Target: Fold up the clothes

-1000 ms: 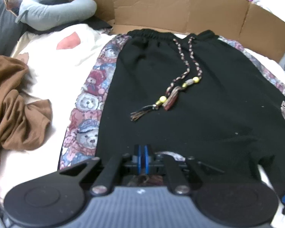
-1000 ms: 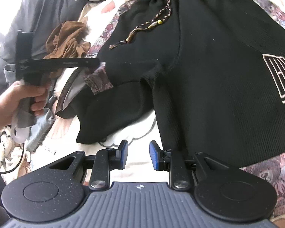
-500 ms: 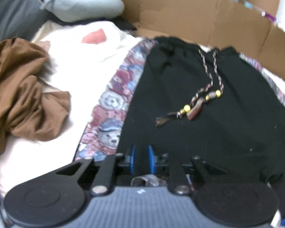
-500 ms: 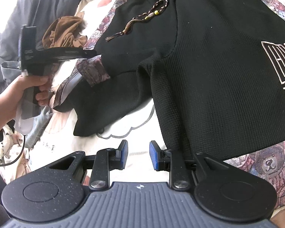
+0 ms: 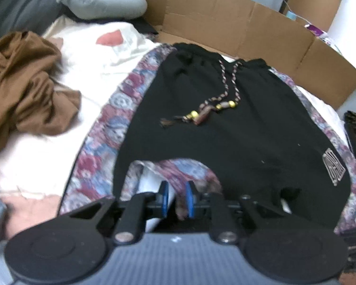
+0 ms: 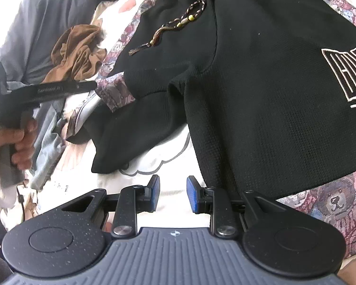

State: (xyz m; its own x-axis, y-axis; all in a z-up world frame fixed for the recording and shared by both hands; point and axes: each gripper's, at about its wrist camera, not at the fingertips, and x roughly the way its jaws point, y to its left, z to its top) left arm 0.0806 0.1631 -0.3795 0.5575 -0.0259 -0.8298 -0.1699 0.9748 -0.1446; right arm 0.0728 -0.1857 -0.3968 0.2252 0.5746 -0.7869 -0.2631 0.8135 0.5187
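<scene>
left gripper [image 5: 176, 196] fingers released over the black shorts [image 5: 225, 130] leg hem they're folding on the bed; right gripper [image 6: 172, 196] waiting, fingers empty

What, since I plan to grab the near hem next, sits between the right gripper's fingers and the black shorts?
Nothing visible does. The right gripper hangs open over bare sheet, and the near hem of the black shorts lies uncovered just right of its fingers. The drawstring and the brown garment lie farther off.

Cream block lettering, unreadable, on the black shorts [image 6: 261, 76]; tiny blurred print on the left tongs [image 6: 92, 86].
</scene>
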